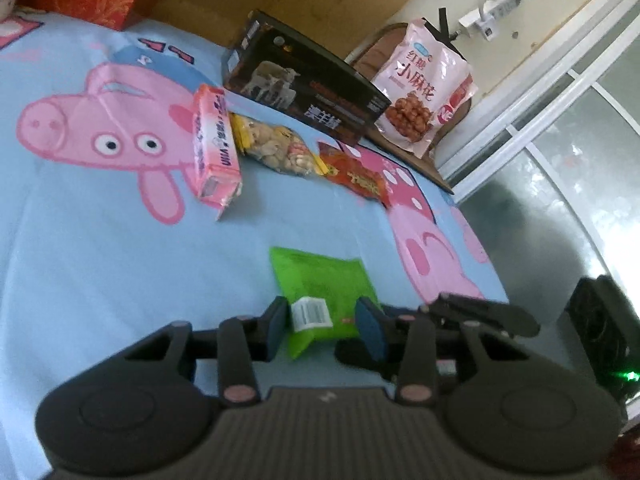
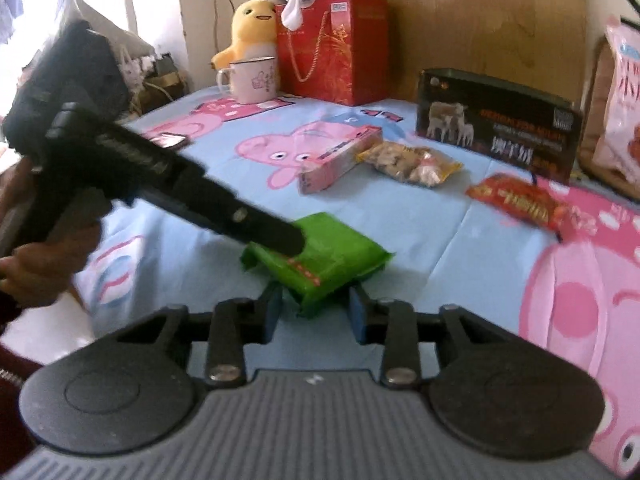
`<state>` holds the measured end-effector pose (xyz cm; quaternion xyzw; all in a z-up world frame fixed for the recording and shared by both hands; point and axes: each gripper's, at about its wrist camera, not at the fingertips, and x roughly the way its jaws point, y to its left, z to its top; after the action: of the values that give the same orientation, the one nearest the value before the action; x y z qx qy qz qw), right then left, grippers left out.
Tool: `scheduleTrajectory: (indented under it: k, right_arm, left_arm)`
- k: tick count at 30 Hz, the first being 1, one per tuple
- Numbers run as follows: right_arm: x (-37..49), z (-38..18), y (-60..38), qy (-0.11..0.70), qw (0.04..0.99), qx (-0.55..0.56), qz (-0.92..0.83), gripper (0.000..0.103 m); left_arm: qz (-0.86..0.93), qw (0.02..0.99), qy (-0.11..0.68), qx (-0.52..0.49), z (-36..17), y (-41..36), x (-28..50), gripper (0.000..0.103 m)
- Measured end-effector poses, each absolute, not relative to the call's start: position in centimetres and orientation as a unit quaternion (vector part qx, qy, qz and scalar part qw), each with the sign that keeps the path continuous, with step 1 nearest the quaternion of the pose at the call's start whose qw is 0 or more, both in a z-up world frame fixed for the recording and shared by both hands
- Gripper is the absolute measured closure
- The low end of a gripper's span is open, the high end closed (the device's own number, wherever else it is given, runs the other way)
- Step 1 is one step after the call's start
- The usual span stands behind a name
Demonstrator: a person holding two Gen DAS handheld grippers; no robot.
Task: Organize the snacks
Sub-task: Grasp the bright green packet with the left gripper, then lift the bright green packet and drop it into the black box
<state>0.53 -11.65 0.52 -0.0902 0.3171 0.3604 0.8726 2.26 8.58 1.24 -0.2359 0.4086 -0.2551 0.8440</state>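
Green packet (image 1: 320,288) lying near the bed's (image 1: 100,260) front edge, long axis slanting away, seemingly between spread pads of left gripper (image 1: 322,322) and right gripper (image 2: 316,308) alike

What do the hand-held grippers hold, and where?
Cannot be told: the green packet has one end inside the left hand-held gripper, a corner inside the right hand-held gripper; pressing is unclear.
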Motion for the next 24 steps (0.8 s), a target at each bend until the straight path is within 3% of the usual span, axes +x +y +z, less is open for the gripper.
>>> scheduleTrajectory:
  k: [10, 18, 24]
  right_arm:
    - [4.3, 4.8, -11.9, 0.222, 0.899, -0.074, 0.37, 0.067]
    - [15.2, 7.7, -13.5, 0.187, 0.928, -0.029, 0.321, 0.067]
    - [22.7, 6.8, -14.9, 0.212, 0.936, 0.014, 0.28, 0.068]
  left_arm:
    - [-0.252, 0.879, 0.34, -0.219, 7.4, 9.4, 5.4, 0.066]
    - [-0.234, 0.903, 0.311, -0.184, 12.0, 6.2, 17.4, 0.065]
    - [-0.207, 0.91, 0.321, -0.164, 11.4, 3.3, 25.6, 0.065]
